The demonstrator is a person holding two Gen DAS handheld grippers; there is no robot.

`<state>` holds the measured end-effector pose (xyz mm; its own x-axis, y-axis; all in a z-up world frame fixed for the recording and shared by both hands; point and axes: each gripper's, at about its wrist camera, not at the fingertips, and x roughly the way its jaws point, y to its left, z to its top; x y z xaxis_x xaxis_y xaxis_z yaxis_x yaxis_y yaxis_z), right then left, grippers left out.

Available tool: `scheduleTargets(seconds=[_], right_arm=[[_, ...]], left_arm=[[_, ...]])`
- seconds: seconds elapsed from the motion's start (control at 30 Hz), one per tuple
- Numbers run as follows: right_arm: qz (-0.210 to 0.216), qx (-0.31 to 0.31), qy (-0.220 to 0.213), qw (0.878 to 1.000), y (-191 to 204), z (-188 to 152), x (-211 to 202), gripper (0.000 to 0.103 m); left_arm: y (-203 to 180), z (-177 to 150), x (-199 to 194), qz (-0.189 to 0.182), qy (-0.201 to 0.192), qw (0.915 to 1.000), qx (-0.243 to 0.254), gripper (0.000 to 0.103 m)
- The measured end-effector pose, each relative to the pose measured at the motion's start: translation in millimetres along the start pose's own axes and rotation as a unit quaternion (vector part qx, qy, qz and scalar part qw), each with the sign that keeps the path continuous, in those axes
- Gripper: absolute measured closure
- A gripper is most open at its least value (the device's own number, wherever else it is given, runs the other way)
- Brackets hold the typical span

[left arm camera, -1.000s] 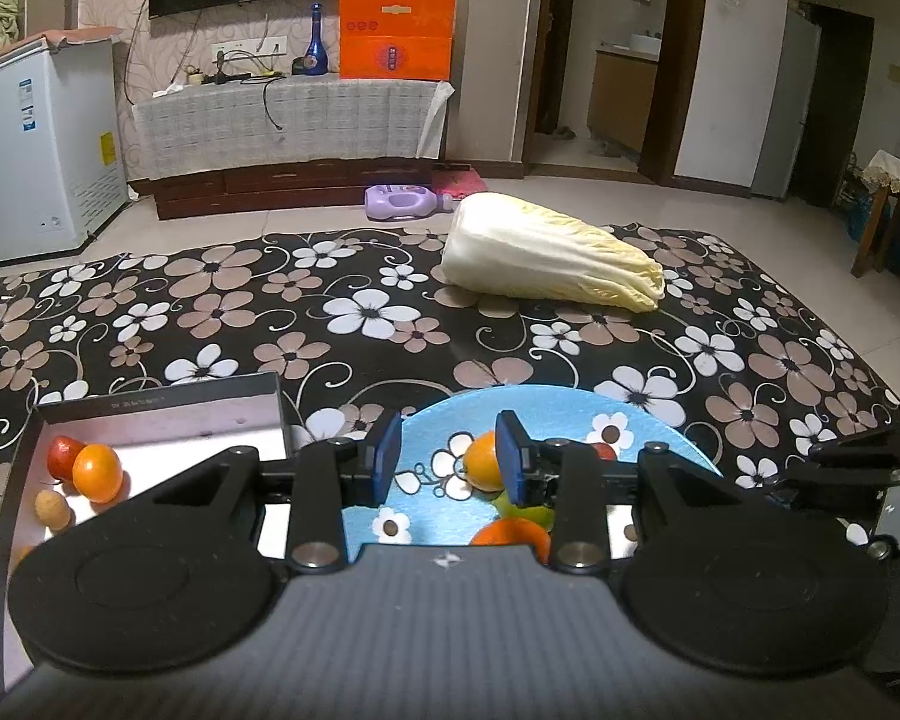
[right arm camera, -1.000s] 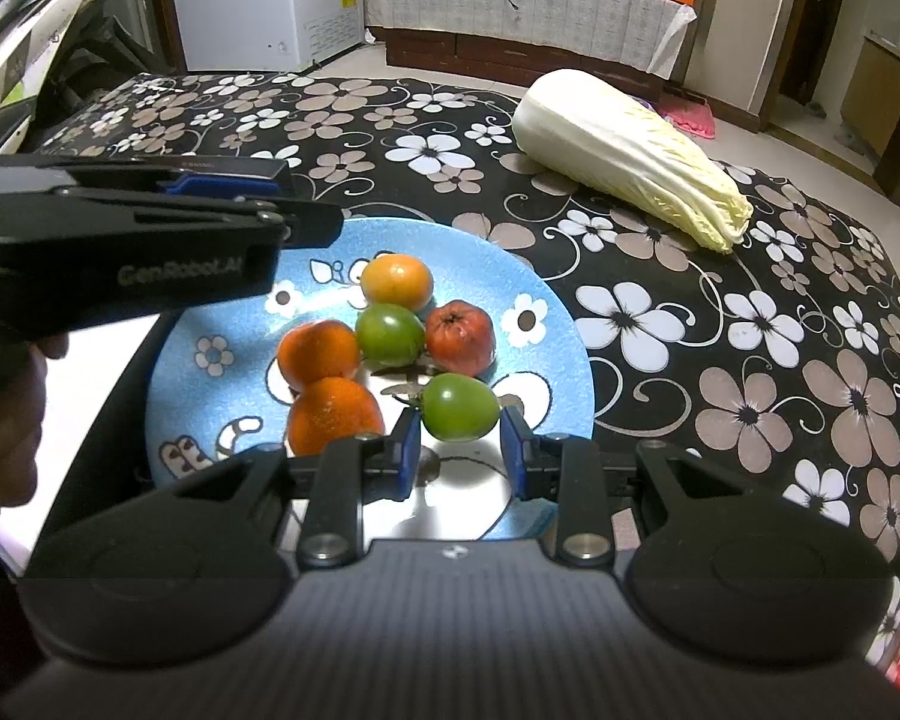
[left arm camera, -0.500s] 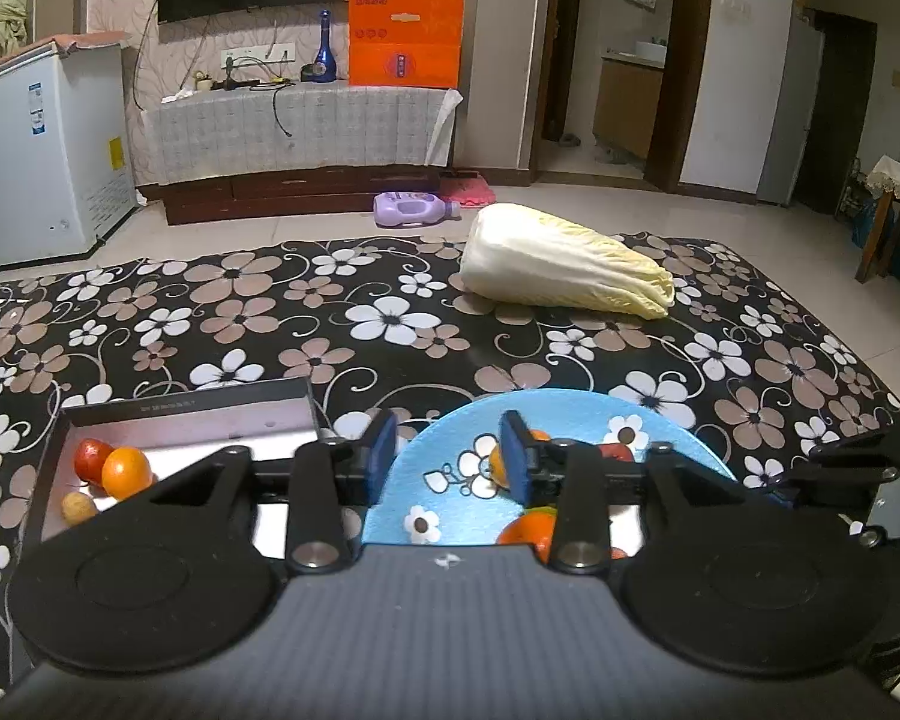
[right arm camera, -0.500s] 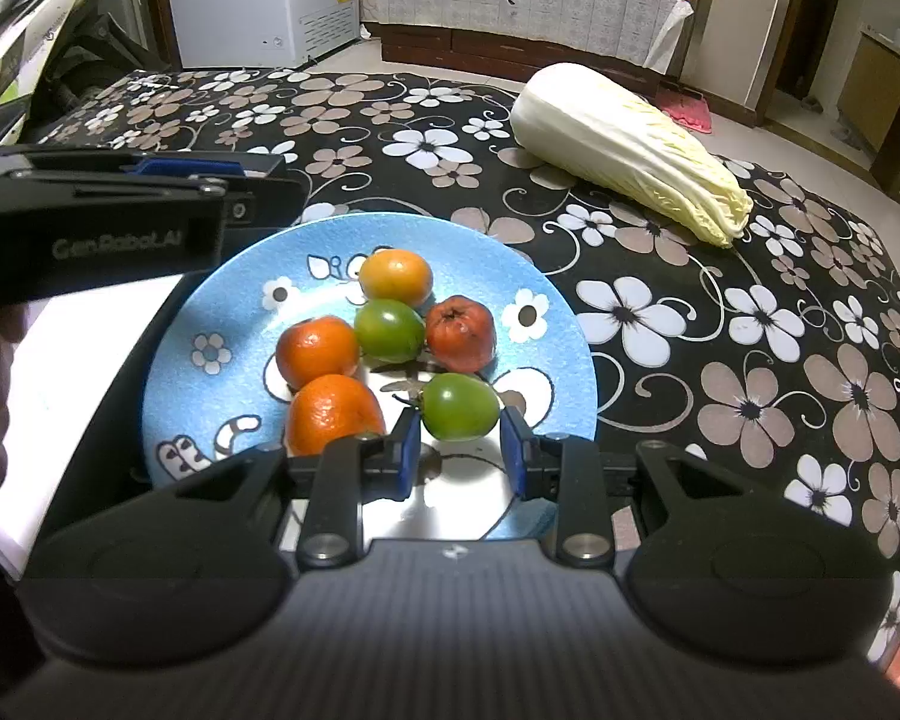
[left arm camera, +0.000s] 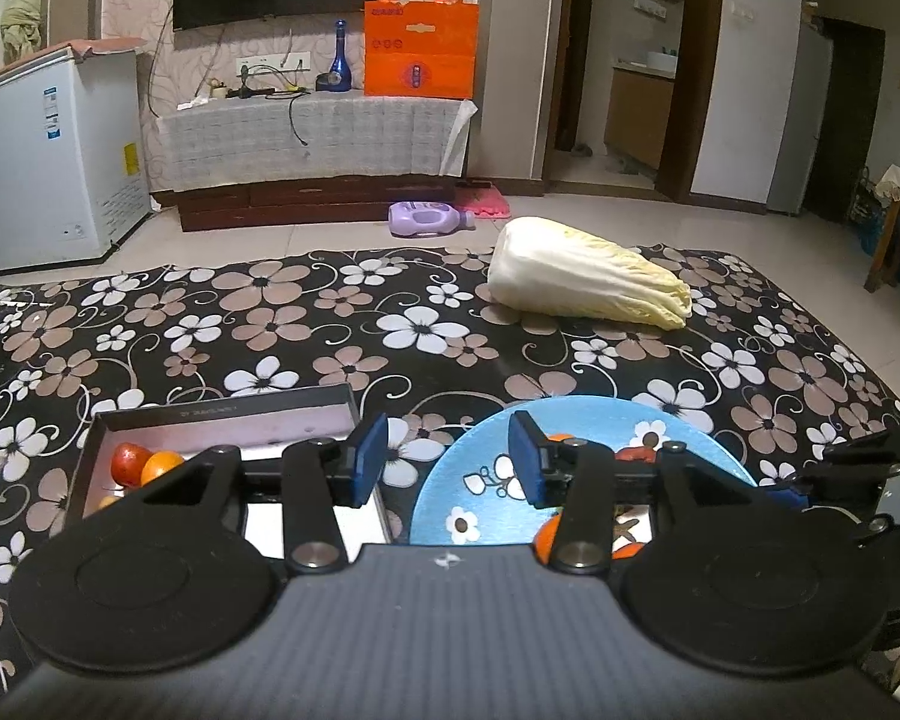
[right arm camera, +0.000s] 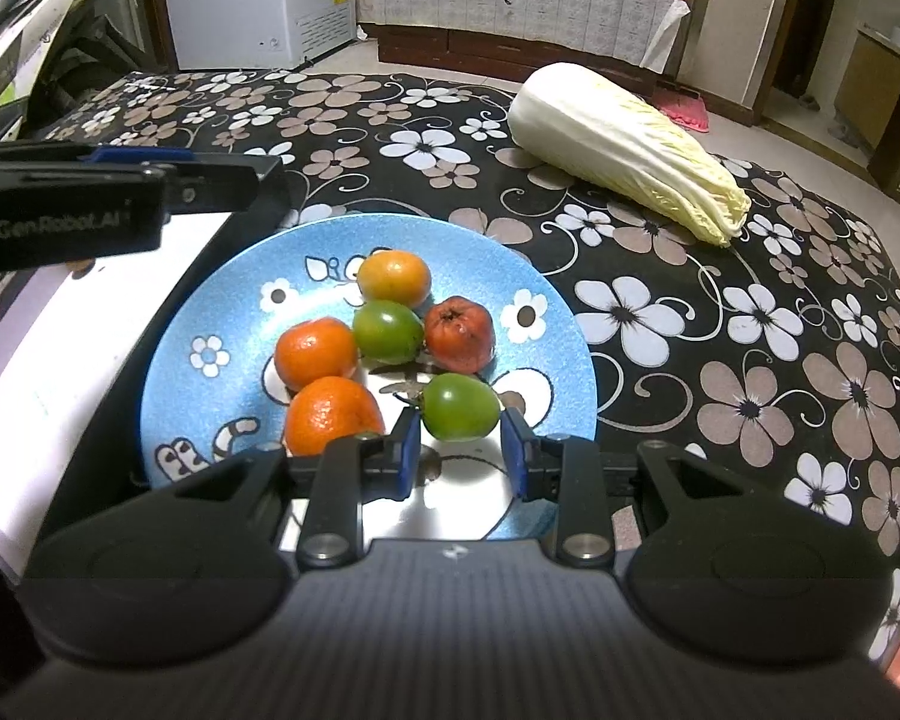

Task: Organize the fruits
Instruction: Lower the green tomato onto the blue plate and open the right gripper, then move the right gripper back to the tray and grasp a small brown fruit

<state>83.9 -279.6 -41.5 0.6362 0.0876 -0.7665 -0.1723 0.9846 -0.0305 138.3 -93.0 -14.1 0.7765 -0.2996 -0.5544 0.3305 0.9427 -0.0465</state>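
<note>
A blue flowered plate (right arm camera: 210, 396) holds two orange tangerines (right arm camera: 315, 354), a yellow-orange fruit (right arm camera: 395, 277), a red fruit (right arm camera: 459, 333) and two green fruits. My right gripper (right arm camera: 457, 456) hovers low over the plate's near side. Its jaws are opening, and the nearer green fruit (right arm camera: 459, 407) rests on the plate between the fingertips with a slight gap. My left gripper (left arm camera: 447, 462) stands open and empty above the gap between the plate (left arm camera: 570, 426) and a dark box tray (left arm camera: 222, 414). That tray holds a red fruit (left arm camera: 127, 461) and an orange one (left arm camera: 159, 465).
A large napa cabbage (left arm camera: 582, 285) lies on the flowered cloth beyond the plate. The tray's white floor sits left of the plate. A white freezer (left arm camera: 54, 162) and a purple bottle (left arm camera: 426, 219) stand on the floor behind the table.
The left gripper's jaws have widened, and it has drawn back to the left, away from the plate. The right gripper's pads have parted slightly around the green fruit.
</note>
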Motion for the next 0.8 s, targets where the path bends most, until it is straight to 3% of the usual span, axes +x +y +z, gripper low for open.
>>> scheduleTargets(seconds=[0.47,0.8], right_arm=[[-0.006,0.012,-0.039,0.999,-2,5,-11,0.068],[0.056,-0.01,-0.099,0.993,24,18,-22,0.068]], left_arm=[[16,1,-12,0.008,-0.008,0.9999,-0.009,0.052],[34,2,-20,0.021,-0.01,0.9995,-0.019,0.052]])
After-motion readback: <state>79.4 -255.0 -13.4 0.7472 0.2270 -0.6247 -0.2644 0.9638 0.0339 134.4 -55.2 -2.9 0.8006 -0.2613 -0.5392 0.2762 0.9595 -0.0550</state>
